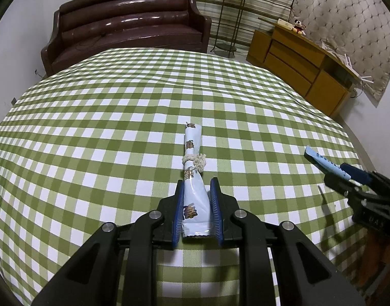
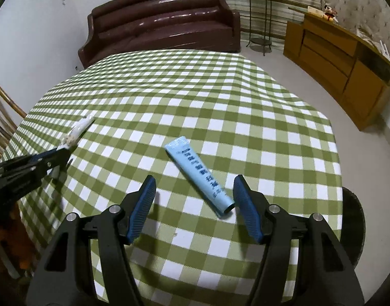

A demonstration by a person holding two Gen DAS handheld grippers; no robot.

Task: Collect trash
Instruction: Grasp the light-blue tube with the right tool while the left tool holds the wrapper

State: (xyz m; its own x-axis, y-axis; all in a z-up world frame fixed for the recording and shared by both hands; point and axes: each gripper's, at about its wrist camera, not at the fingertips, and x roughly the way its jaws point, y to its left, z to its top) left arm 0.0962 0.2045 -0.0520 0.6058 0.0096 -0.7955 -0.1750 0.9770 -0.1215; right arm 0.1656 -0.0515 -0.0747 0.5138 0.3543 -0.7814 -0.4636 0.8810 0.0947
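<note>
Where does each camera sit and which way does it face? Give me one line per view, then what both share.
Left wrist: on the left gripper, looking down along its fingers, which are shut on a string-tied wrapper, over the checked tablecloth toward the brown sofa; the right gripper shows at the right edge.
Right wrist: on the right gripper, facing much the same way, its open fingers flanking a blue tube lying on the cloth; the left gripper shows at the left edge.
Shared: tablecloth, sofa, wooden cabinet, wrapper, tube, both grippers.
</note>
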